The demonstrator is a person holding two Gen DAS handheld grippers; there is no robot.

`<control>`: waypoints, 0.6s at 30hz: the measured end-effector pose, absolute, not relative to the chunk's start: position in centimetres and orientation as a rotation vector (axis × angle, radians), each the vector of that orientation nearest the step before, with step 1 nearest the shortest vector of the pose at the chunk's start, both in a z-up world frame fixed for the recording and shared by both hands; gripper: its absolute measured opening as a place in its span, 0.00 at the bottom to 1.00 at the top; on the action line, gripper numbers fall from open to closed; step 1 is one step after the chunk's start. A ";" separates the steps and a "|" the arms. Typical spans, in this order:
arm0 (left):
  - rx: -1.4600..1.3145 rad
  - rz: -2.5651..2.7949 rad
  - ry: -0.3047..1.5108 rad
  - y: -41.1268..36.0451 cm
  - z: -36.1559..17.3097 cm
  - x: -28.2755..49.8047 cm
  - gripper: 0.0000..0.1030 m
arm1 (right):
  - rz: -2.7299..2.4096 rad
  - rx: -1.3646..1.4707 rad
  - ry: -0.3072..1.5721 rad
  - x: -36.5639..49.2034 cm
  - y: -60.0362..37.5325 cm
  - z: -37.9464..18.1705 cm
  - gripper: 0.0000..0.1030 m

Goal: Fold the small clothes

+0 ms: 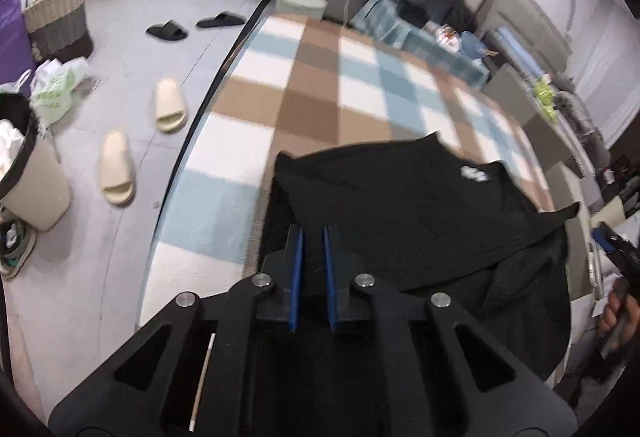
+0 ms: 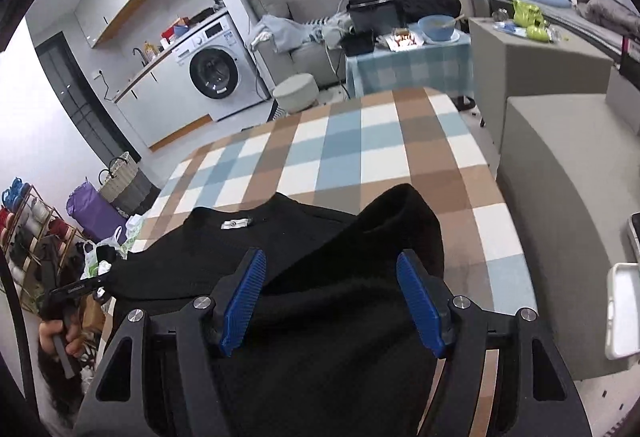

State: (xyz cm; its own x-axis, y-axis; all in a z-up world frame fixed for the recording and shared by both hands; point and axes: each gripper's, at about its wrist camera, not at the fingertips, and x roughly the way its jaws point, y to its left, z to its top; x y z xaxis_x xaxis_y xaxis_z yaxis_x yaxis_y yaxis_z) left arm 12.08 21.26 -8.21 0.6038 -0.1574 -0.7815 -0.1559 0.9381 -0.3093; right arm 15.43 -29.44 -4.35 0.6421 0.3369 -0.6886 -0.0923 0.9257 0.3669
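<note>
A black garment with a small white label lies partly folded on the checked table cover. My left gripper is shut on the garment's near edge, the blue pads nearly together with black cloth between them. In the right wrist view the same garment lies on the cover, one part raised in a hump at the right. My right gripper is open above the garment, its blue pads wide apart with nothing between them.
On the floor to the left lie cream slippers, black slippers, a waste bin and a woven basket. A washing machine, a small side table with a bowl and a grey sofa stand around the table.
</note>
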 end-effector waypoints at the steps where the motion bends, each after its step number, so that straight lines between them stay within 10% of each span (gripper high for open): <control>1: -0.374 -0.014 0.893 21.2 -7.6 11.9 0.04 | 0.245 0.313 0.844 15.7 -29.5 -4.5 0.67; 18: -0.476 0.111 0.890 25.8 -8.9 22.3 0.10 | 0.075 0.408 0.864 20.4 -34.6 -8.8 0.67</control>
State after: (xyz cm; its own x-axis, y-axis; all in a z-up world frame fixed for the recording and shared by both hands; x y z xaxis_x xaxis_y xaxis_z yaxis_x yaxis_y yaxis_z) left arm 22.27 25.84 -8.95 0.6314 -0.1015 -0.7688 -0.2870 0.8904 -0.3533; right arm 20.42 -34.58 -8.81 0.6519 0.2274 -0.7234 0.0992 0.9202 0.3786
